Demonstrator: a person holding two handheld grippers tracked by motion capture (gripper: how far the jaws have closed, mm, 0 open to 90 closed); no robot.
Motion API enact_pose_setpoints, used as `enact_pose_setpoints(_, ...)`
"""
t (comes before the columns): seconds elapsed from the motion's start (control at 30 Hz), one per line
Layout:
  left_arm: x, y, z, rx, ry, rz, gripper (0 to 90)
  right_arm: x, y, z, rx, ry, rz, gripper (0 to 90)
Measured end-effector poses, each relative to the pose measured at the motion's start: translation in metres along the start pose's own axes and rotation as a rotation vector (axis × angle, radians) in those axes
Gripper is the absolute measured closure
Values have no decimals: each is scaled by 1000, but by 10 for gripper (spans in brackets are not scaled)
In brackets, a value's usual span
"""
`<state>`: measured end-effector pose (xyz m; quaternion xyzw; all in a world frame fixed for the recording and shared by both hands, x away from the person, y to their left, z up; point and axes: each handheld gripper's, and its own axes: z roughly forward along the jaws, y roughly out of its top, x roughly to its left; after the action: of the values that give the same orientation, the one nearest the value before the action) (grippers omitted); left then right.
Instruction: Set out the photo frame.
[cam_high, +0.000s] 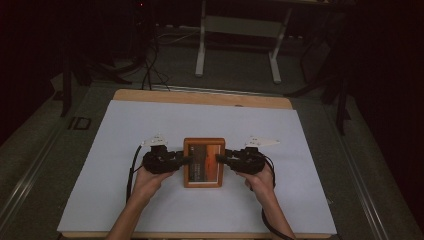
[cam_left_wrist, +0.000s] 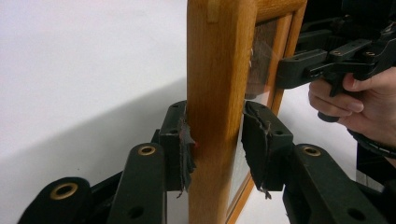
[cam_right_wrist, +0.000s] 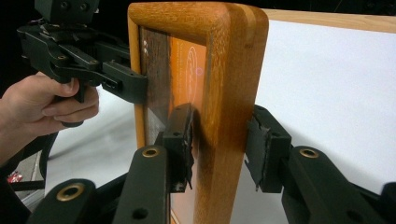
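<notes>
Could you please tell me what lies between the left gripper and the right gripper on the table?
The wooden picture frame lies between them: in the high view the left gripper reaches its left edge and the right gripper its right edge, each with a jaw either side of the wood.

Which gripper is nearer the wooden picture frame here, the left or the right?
Neither: both are at it. The left gripper straddles the wooden frame's left edge, pads against the wood. The right gripper straddles its right edge; one pad shows a slight gap there.

Bare white sheet (cam_high: 150, 210) lies open all round the wooden frame (cam_high: 203, 145); both its side edges are occupied by grippers.
</notes>
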<state>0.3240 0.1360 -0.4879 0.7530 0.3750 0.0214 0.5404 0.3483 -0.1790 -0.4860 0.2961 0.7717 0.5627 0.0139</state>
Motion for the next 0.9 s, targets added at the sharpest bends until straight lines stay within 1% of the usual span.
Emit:
enact_pose_setpoints(0.1,0,-1,1,20,15,8,614,3,1,0,35,-19,-15,589)
enact_pose_setpoints(0.27,2,-1,2,26,22,-1,541,9,0,3,76,-28,-53,510)
enact_pose_setpoints(0.37,3,-1,0,29,19,-1,494,10,1,2,80,-37,-57,457)
enact_pose_setpoints(0.47,5,-1,-4,21,13,-15,454,9,2,-3,78,-56,-60,409)
enact_pose_setpoints(0.53,5,0,-8,23,32,-14,441,9,2,-7,76,-74,-57,391)
enact_pose_setpoints(0.57,4,0,-10,27,50,-7,441,8,2,-9,75,-86,-58,380)
enact_pose_setpoints(0.67,1,1,-17,27,81,16,437,6,2,-16,76,-113,-43,367)
enact_pose_setpoints(0.73,1,3,-23,24,89,14,433,5,2,-21,71,-129,-36,360)
enact_pose_setpoints(0.8,0,4,-28,17,113,17,433,4,2,-26,72,-144,-30,355)
enact_pose_setpoints(0.9,-1,5,-35,13,149,26,430,4,3,-32,81,-172,-41,350)
